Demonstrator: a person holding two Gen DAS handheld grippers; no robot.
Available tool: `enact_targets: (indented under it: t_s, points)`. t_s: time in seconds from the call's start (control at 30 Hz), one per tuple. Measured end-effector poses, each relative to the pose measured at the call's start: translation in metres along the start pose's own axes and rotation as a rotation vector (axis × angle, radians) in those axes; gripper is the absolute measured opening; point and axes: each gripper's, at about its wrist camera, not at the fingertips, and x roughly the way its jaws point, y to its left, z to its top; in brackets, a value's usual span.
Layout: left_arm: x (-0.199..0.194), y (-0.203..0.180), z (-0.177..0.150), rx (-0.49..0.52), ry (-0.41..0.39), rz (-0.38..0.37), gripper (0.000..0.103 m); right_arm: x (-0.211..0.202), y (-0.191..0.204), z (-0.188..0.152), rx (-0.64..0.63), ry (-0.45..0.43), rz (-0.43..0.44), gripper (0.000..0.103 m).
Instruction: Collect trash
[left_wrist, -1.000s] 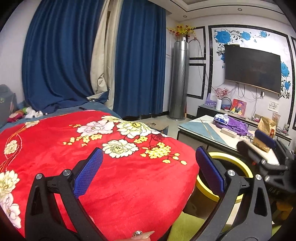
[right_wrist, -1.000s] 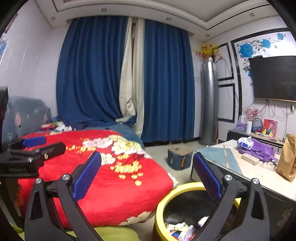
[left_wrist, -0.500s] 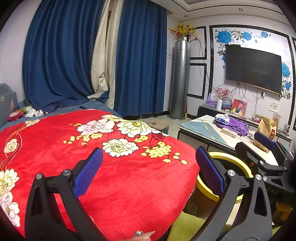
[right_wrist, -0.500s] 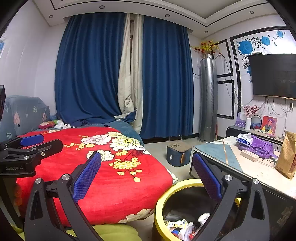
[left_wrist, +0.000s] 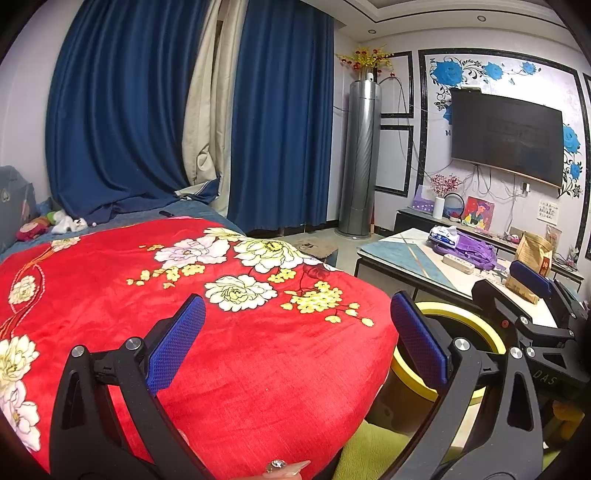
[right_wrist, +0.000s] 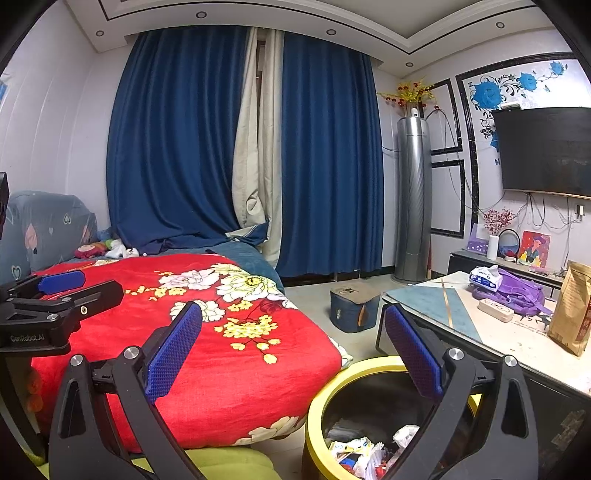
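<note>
A yellow-rimmed trash bin (right_wrist: 334, 382) stands on the floor between the bed and the low table, with several wrappers and papers (right_wrist: 364, 448) in its bottom. Its rim also shows in the left wrist view (left_wrist: 461, 314). My right gripper (right_wrist: 291, 350) is open and empty, held above the bin's near side. My left gripper (left_wrist: 295, 341) is open and empty, held over the corner of the red flowered bedspread (left_wrist: 184, 295). The right gripper's body shows at the right of the left wrist view (left_wrist: 532, 317), and the left gripper's at the left of the right wrist view (right_wrist: 55, 306).
A low table (right_wrist: 491, 332) at the right holds a brown paper bag (right_wrist: 572, 306), a purple cloth (right_wrist: 517, 291), a power strip (right_wrist: 495, 310) and a tissue pack (right_wrist: 484, 277). A blue stool (right_wrist: 352, 308) stands on the floor. Blue curtains and a tower unit (right_wrist: 413, 199) stand behind.
Both grippers have risen and tilted a little, so the views shifted slightly. The right wrist view now shows more of the bin's inside. Both stay open.
</note>
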Motion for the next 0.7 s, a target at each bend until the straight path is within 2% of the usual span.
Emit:
enact_targets:
  t_s: [0.7]
  points:
    - [-0.0007,-0.0006,-0.0002,0.000,0.000,0.001,0.092,0.0004,-0.0004,-0.0016,0.006,0.001,-0.003,0.097]
